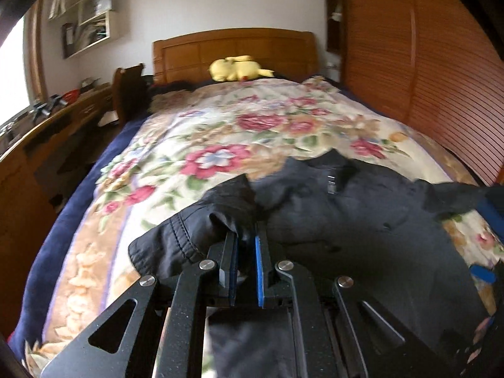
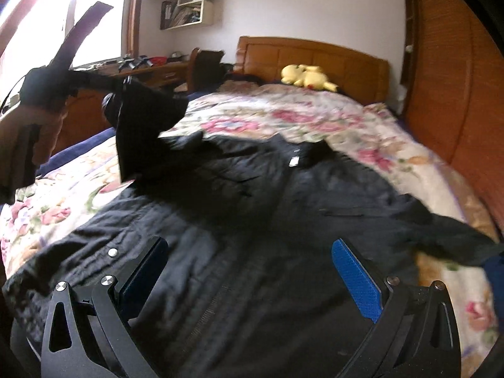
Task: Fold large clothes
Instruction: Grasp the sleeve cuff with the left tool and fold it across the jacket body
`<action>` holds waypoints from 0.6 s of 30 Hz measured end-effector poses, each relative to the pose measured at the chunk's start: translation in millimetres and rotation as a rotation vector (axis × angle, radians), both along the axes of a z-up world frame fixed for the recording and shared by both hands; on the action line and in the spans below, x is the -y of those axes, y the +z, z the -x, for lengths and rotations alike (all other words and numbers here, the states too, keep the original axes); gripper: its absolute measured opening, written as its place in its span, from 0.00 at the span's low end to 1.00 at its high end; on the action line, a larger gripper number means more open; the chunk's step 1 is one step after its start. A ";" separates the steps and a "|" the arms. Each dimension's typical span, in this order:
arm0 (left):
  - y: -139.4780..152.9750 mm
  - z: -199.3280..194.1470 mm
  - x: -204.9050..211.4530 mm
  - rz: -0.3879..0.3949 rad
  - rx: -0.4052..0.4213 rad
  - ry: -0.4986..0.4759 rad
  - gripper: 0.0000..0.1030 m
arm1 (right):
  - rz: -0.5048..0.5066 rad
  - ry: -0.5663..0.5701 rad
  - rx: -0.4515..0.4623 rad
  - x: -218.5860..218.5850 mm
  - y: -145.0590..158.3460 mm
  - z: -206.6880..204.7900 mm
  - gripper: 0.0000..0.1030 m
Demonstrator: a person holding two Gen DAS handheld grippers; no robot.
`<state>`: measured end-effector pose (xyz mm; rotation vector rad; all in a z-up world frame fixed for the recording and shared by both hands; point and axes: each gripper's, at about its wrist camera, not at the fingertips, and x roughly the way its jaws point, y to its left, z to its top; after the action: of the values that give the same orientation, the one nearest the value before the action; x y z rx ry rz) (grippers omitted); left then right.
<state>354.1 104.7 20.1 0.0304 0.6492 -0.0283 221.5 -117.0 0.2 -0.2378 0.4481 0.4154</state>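
A large black jacket (image 2: 252, 208) lies spread on the floral bedspread (image 2: 283, 116), collar toward the headboard. In the left wrist view my left gripper (image 1: 247, 236) is shut on the jacket's left sleeve (image 1: 201, 220) near its cuff. In the right wrist view that sleeve (image 2: 141, 119) hangs lifted above the bed from the left gripper (image 2: 126, 85), held by a gloved hand (image 2: 44, 85). My right gripper (image 2: 249, 252) is open and empty, hovering over the jacket's front near the zip. The right sleeve (image 2: 450, 236) lies out toward the bed's right edge.
A yellow plush toy (image 2: 307, 77) lies by the wooden headboard (image 2: 315, 53). A wooden desk (image 1: 56, 126) with a chair stands left of the bed. A slatted wooden wardrobe (image 1: 425, 63) runs along the right side. The right gripper's blue pads (image 1: 491, 211) show at the left view's right edge.
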 end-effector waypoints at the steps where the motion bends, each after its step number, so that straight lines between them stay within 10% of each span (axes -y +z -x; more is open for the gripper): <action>1: -0.8 3.4 8.4 -0.001 -0.001 -0.010 0.09 | -0.010 -0.008 0.005 7.4 2.8 4.7 1.00; 18: -37.9 79.2 112.4 -0.022 -0.056 -0.189 0.09 | -0.127 -0.039 0.004 51.0 7.8 13.8 1.00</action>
<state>274.8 -7.7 -17.8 0.1129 0.7007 -0.2051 207.7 -168.1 8.0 -0.1069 0.4206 0.4031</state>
